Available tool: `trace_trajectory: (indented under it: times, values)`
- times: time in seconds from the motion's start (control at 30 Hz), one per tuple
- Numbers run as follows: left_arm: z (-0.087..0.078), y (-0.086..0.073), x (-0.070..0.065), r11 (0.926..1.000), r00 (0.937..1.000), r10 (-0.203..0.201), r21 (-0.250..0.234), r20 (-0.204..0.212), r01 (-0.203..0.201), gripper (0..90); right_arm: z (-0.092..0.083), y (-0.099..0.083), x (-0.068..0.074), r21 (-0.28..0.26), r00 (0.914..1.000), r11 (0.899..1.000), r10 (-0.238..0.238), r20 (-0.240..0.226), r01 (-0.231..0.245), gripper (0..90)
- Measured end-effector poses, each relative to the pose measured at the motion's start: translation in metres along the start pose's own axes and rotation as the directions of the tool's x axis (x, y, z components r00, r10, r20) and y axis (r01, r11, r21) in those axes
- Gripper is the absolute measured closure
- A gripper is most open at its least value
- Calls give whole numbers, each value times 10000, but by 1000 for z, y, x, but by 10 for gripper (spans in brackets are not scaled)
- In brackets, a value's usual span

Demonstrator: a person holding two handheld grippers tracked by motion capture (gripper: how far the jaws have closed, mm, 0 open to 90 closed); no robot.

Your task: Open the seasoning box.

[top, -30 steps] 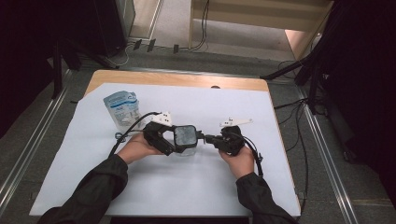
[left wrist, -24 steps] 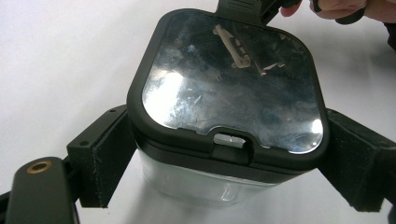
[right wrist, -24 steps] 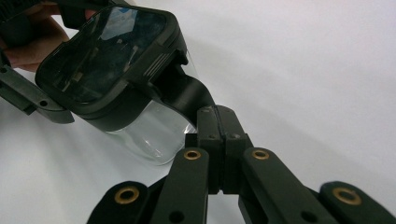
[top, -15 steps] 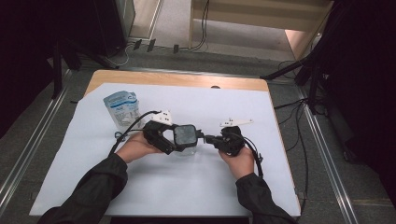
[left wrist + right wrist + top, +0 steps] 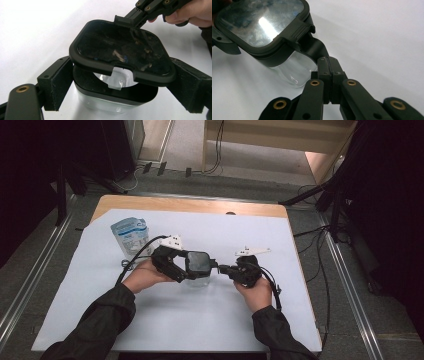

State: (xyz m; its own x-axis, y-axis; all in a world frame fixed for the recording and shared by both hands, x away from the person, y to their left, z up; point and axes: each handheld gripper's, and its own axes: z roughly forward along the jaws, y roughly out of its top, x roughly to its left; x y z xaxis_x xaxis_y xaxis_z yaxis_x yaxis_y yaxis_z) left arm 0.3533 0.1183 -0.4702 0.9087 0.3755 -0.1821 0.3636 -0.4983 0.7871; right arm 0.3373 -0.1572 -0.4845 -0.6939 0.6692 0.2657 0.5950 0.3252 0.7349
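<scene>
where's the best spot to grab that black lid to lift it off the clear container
Probably by the ribbed latch tab jutting from the black lid's edge, coming in level from the side away from the left gripper. The lid is broad and flat, so the tab is its one narrow part. The right gripper is shut on the clasp there; the left gripper's jaws clamp the clear container at its sides.

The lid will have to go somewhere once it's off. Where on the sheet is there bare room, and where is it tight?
The white sheet is bare near its front edge, left of the left sleeve, and along the right side past the right gripper. The strip behind the container is free too. It is crowded between the pouch and the left gripper.
</scene>
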Motion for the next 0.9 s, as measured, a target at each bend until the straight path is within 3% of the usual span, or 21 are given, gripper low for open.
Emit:
trace_trajectory:
  times: [0.63,0.83,0.87,0.9]
  values:
    - [-5,13,-9,9994,9991,264,229,-317,-257,135,0,0,1,-5,10000,10000,4,-11,-4,900]
    - [-7,14,-9,9996,9992,179,233,-362,-171,136,0,1,2,-65,10000,10000,-17,-67,16,900]
    - [-7,14,-8,9998,9994,127,155,-329,-122,159,0,1,2,-62,10000,10000,-27,-65,26,900]
    - [-9,14,-7,10000,10000,10,22,30,-10,159,0,1,2,-62,10000,10000,-27,-65,26,900]
